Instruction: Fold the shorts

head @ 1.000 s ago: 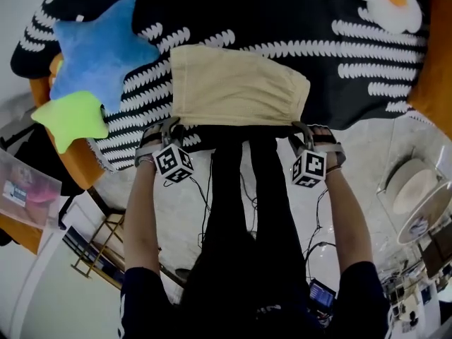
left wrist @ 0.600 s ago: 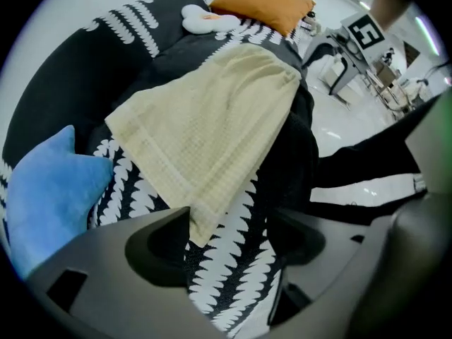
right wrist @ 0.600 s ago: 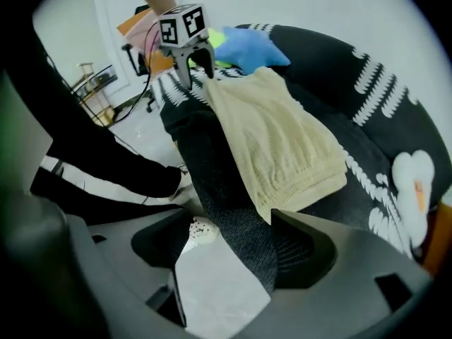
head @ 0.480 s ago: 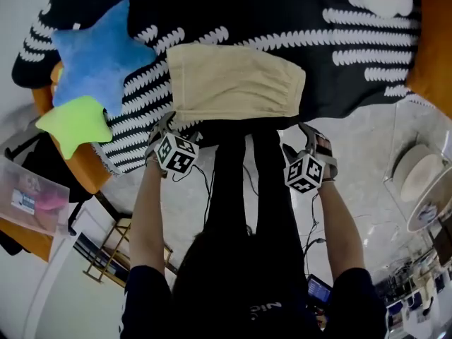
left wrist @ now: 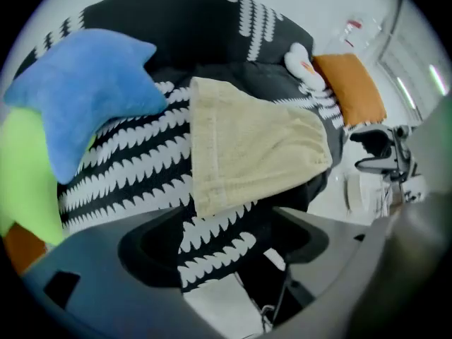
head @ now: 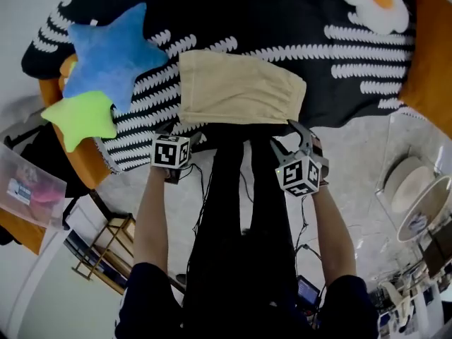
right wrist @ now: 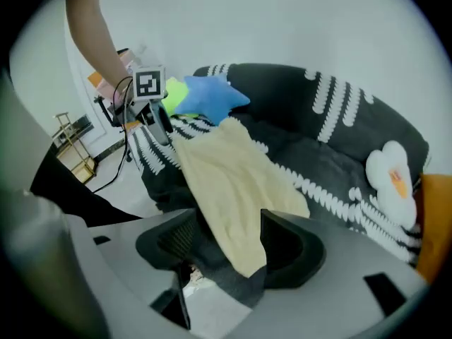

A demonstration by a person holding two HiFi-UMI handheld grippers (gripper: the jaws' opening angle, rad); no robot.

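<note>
Shorts [head: 240, 89] lie flat just beside the blue star pillow [head: 113, 55]. They look soft, light and floppy, so pinch the near corners. Left gripper [head: 169, 133] just opened wide, right gripper [head: 289, 138] just closed a bit; both gape, holding nothing.

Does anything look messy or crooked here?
Nothing spilled or broken. The folded shorts lie a little lopsided on the striped blanket: in the head view their left end is wider than the right, so the far edge slants.

Head view looks steeply down from above; both gripper views sit low and close, all sharing the beige shorts [head: 240, 89].
</note>
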